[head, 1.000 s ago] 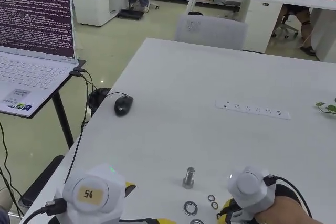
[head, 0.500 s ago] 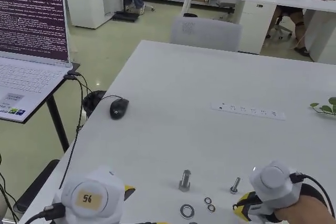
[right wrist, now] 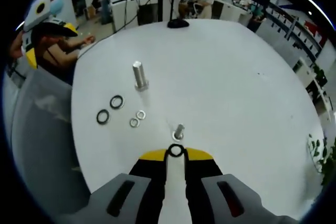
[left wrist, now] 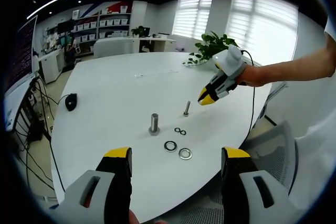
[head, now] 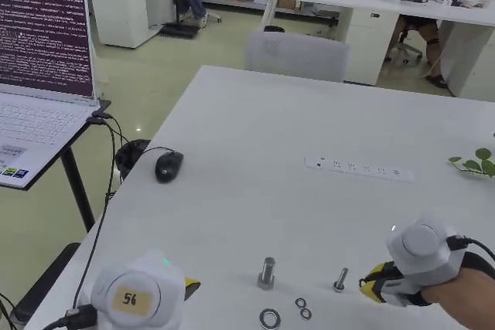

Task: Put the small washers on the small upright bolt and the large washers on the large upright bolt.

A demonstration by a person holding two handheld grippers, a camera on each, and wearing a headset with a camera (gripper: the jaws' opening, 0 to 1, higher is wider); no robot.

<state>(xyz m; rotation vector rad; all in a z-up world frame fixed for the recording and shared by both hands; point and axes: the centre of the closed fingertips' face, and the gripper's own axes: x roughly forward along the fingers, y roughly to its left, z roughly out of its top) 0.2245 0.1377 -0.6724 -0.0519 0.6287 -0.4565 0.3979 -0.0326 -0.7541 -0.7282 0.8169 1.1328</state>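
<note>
Right gripper (right wrist: 176,155): jaws pressed almost together, pinching a small washer (right wrist: 176,151) at the very tips. It was held just short of the small bolt (right wrist: 179,129), which stood upright on the white desk (right wrist: 236,77). The washer was not yet over the bolt.

Two loose small washers (right wrist: 140,114) lay flat side by side, near the small bolt. Two large washers (right wrist: 116,101) lay flat just beyond them, close to the large bolt (right wrist: 139,74), which stood upright.

Left gripper (left wrist: 176,153): jaws spread wide, hovering at the near edge of the desk, well apart from bolts and washers.

A mouse (head: 168,166) and a power strip (head: 358,168) lay farther back on the desk.
</note>
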